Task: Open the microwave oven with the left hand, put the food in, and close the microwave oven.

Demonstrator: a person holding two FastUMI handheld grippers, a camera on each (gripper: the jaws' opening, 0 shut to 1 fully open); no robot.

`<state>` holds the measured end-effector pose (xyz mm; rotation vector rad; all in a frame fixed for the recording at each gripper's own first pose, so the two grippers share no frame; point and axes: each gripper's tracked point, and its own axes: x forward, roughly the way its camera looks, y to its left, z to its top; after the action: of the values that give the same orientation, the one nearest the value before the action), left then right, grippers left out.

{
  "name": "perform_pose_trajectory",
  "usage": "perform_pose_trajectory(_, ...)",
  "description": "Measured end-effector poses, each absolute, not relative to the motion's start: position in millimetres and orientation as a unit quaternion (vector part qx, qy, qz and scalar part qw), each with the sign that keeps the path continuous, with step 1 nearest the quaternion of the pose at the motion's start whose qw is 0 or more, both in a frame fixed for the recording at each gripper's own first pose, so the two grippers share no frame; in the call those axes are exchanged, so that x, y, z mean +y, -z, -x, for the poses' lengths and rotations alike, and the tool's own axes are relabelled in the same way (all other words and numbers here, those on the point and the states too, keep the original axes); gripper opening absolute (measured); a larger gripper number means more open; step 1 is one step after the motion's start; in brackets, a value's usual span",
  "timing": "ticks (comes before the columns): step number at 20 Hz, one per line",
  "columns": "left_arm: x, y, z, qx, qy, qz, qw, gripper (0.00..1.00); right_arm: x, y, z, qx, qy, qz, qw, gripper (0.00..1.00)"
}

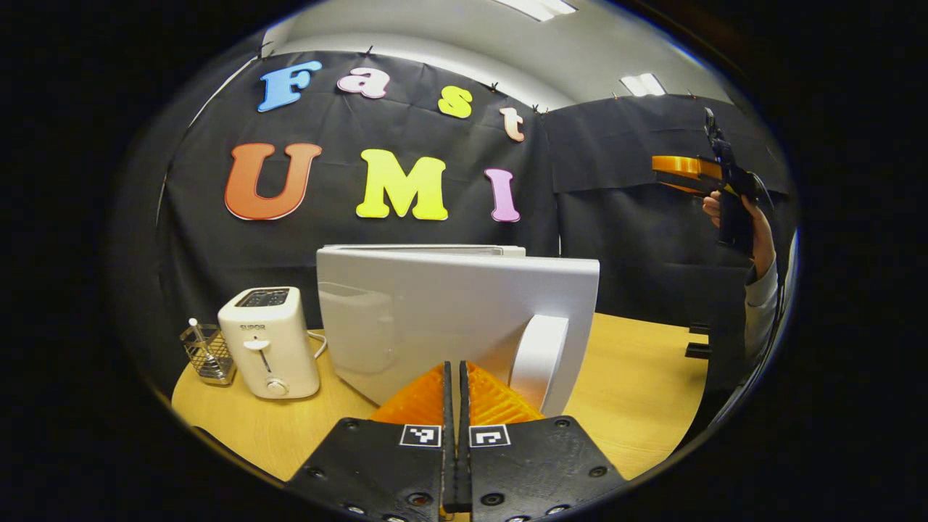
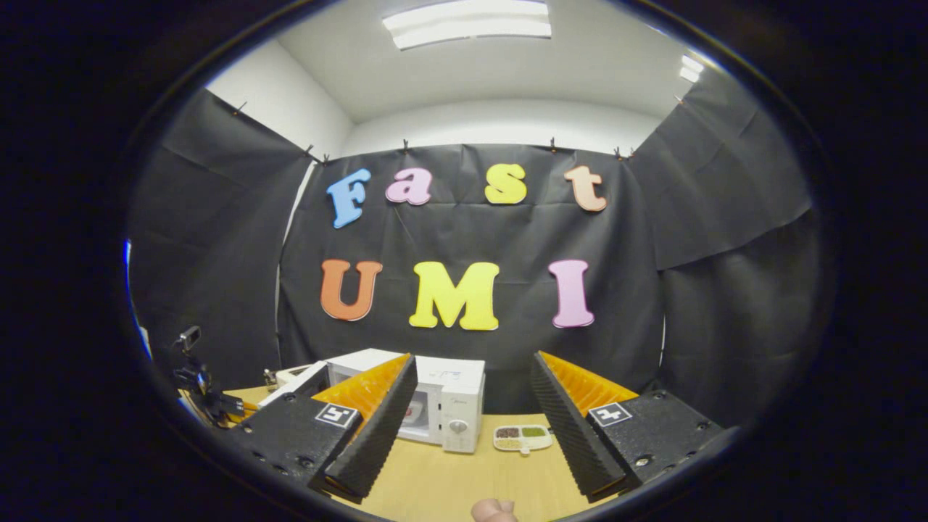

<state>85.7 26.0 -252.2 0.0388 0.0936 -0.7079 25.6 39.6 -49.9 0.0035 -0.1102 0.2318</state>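
In the left gripper view the white microwave's door (image 1: 435, 312) stands swung open right before me, its curved white handle (image 1: 540, 359) just right of my fingertips. My left gripper (image 1: 457, 377) is shut with nothing between its fingers, close to the door's face. Held by a hand, the right gripper (image 1: 696, 174) hangs high at the far right. In the right gripper view the microwave (image 2: 453, 402) sits on the table with its door (image 2: 297, 384) open to the left. A white divided food tray (image 2: 522, 437) lies just right of it. My right gripper (image 2: 471, 413) is open and empty, well back from both.
A white toaster (image 1: 268, 341) and a small wire basket (image 1: 206, 353) stand left of the microwave on the wooden table (image 1: 638, 391). The left gripper's body (image 2: 203, 391) shows at the far left. A small pinkish thing (image 2: 493, 510) pokes in at the bottom edge.
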Motion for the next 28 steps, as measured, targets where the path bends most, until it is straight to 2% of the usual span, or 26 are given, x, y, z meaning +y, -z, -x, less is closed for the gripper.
perform_pose_trajectory(1, 20, 253, -91, 0.047, 0.347, -0.021, 0.936, 0.0, 39, 51, -28, -0.053, -0.116, 0.0, 0.992, 0.92)
perform_pose_trajectory(2, 14, 255, -95, 0.048, 0.349, -0.023, 0.935, 0.0, 40, 53, -29, -0.051, -0.117, 0.002, 0.992, 1.0)
perform_pose_trajectory(4, -2, 257, -101, 0.049, 0.36, -0.016, 0.932, 0.0, 37, 54, -33, -0.05, -0.117, 0.004, 0.992, 1.0)
perform_pose_trajectory(5, -9, 258, -104, 0.049, 0.36, -0.018, 0.931, 0.0, 34, 55, -33, -0.049, -0.116, 0.004, 0.992, 0.92)
perform_pose_trajectory(6, -16, 259, -107, 0.048, 0.36, -0.023, 0.931, 0.0, 32, 56, -35, -0.048, -0.113, 0.003, 0.992, 0.92)
perform_pose_trajectory(7, -23, 259, -110, 0.046, 0.361, -0.026, 0.931, 0.0, 30, 58, -38, -0.047, -0.111, 0.003, 0.993, 1.0)
perform_pose_trajectory(8, -31, 260, -114, 0.046, 0.363, -0.025, 0.93, 0.0, 28, 61, -40, -0.045, -0.11, 0.002, 0.993, 1.0)
perform_pose_trajectory(9, -37, 261, -118, 0.046, 0.361, -0.023, 0.931, 0.0, 27, 63, -42, -0.042, -0.11, 0.001, 0.993, 0.92)
perform_pose_trajectory(10, -40, 261, -125, 0.046, 0.351, -0.022, 0.935, 0.0, 26, 66, -45, -0.038, -0.11, -0.001, 0.993, 1.0)
perform_pose_trajectory(11, -44, 264, -131, 0.052, 0.343, -0.023, 0.938, 0.0, 24, 69, -48, -0.035, -0.11, -0.003, 0.993, 0.92)
perform_pose_trajectory(12, -51, 265, -135, 0.054, 0.339, -0.026, 0.939, 0.0, 36, 81, -38, -0.032, -0.11, -0.005, 0.993, 1.0)
perform_pose_trajectory(15, -72, 269, -148, 0.056, 0.332, -0.049, 0.94, 0.0, 27, 93, -51, -0.022, -0.107, -0.005, 0.994, 1.0)
perform_pose_trajectory(16, -79, 269, -155, 0.055, 0.328, -0.053, 0.942, 0.0, 20, 96, -56, -0.02, -0.1, -0.004, 0.995, 0.92)
perform_pose_trajectory(17, -88, 272, -162, 0.061, 0.326, -0.053, 0.942, 0.0, 14, 99, -61, -0.019, -0.094, -0.003, 0.995, 1.0)
perform_pose_trajectory(19, -102, 273, -176, 0.063, 0.314, -0.05, 0.946, 0.0, 7, 104, -67, -0.015, -0.09, -0.007, 0.996, 1.0)
perform_pose_trajectory(20, -109, 273, -183, 0.064, 0.31, -0.048, 0.947, 0.0, 6, 107, -70, -0.013, -0.092, -0.01, 0.996, 0.92)
perform_pose_trajectory(23, -132, 272, -203, 0.057, 0.3, -0.044, 0.951, 0.0, -2, 115, -79, -0.008, -0.097, -0.012, 0.995, 0.92)
perform_pose_trajectory(24, -139, 272, -209, 0.056, 0.298, -0.048, 0.952, 0.0, -7, 118, -83, -0.007, -0.096, -0.013, 0.995, 1.0)
perform_pose_trajectory(25, -145, 272, -215, 0.055, 0.294, -0.053, 0.953, 0.0, -11, 120, -86, -0.007, -0.095, -0.014, 0.995, 0.92)
perform_pose_trajectory(26, -151, 270, -221, 0.053, 0.29, -0.058, 0.954, 0.0, -14, 123, -89, -0.006, -0.094, -0.018, 0.995, 0.92)
perform_pose_trajectory(27, -155, 269, -229, 0.051, 0.284, -0.063, 0.955, 0.0, -18, 126, -91, -0.004, -0.094, -0.021, 0.995, 1.0)
perform_pose_trajectory(28, -158, 268, -236, 0.05, 0.277, -0.066, 0.957, 0.0, -20, 130, -93, -0.001, -0.094, -0.024, 0.995, 0.92)
